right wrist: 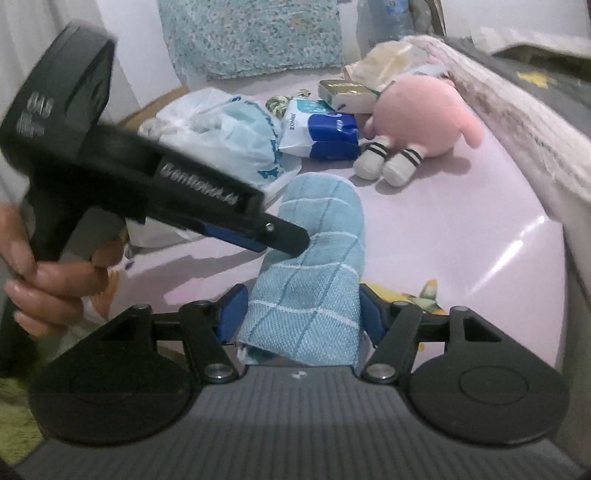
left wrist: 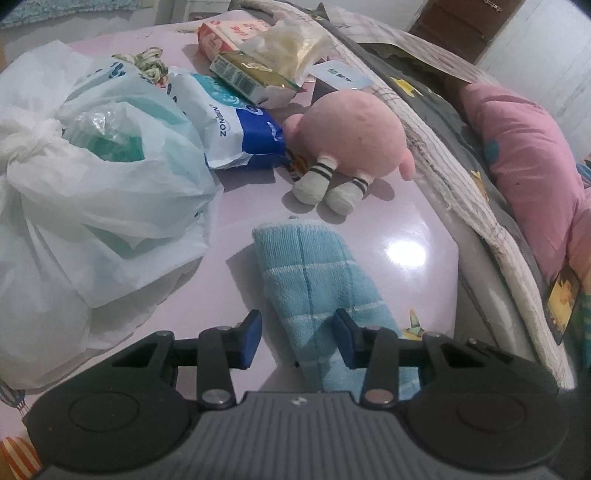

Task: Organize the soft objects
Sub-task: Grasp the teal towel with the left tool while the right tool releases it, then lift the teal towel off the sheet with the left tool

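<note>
Two handheld grippers meet over a folded blue towel [left wrist: 317, 280] on a glossy pale-pink table [left wrist: 406, 229], whose right edge runs beside a bed heaped with a grey blanket [left wrist: 424, 96] and a pink pillow [left wrist: 524, 166]. A patterned teal cloth [right wrist: 255, 33] hangs against the far wall.

In the right wrist view the right gripper [right wrist: 299, 314] points down at the near edge of the table, its blue pads flanking the towel's near end, apparently touching both sides, though whether they press is hard to tell. The left gripper [right wrist: 280, 240], held in a hand [right wrist: 55, 280] at the left, reaches in from the side, its tip against the towel's middle; in its own view the left gripper [left wrist: 297, 338] has jaws partly open, one pad on the cloth, the other standing clear.

One pink plush toy [left wrist: 351, 140] with striped socks lies toward the table's far right corner. One tied white plastic bag [left wrist: 92, 177] fills the left side, one blue-and-white tissue pack [left wrist: 243, 129] beside it, and a gold-topped carton [left wrist: 255, 77] beyond.
</note>
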Demonstrator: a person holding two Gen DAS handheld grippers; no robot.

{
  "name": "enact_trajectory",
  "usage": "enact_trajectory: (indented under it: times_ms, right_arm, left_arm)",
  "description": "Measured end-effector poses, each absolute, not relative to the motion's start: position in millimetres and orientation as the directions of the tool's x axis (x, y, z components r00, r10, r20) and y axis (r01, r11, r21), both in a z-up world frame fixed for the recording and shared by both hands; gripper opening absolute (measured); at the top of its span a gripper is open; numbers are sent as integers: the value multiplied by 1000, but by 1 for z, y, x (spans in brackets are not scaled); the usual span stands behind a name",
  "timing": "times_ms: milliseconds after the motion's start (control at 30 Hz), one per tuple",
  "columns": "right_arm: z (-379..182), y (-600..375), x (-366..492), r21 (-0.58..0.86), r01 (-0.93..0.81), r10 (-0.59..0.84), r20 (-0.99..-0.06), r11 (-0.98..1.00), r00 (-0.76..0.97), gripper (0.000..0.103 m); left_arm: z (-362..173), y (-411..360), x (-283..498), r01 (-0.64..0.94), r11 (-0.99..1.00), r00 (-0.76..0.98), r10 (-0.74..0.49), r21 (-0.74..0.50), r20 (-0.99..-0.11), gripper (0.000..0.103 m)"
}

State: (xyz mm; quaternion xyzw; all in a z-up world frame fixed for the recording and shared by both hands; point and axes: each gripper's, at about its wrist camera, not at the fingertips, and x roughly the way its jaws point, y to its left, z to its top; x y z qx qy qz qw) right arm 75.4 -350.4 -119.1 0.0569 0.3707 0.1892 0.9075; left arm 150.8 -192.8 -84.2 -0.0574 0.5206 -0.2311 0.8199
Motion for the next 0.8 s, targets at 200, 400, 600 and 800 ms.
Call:
enact_trajectory:
  times_ms: [200,400,600,800]
  right_arm:
    - [-119,-332,75,199,-282,341,-657,939,673,39]
    - [-120,-325,71,185,-275,327,-648,944,688,40]
    - [-123,-321,66,219,-279,355,-608,935,710,50]
    - [-126,-318,59,245,-335,415,-564,910,714,52]
  left_arm:
    - [-77,-187,151,313,871,338,-474,-378,-813,64]
    - [-73,-194,152,336,850,299,-505,-405,-810,74]
    - [-83,-202,153,332,850,262,-499,-408,-826,73]
    - [-89,-196,155,314,860,254,-484,-401,-837,65]
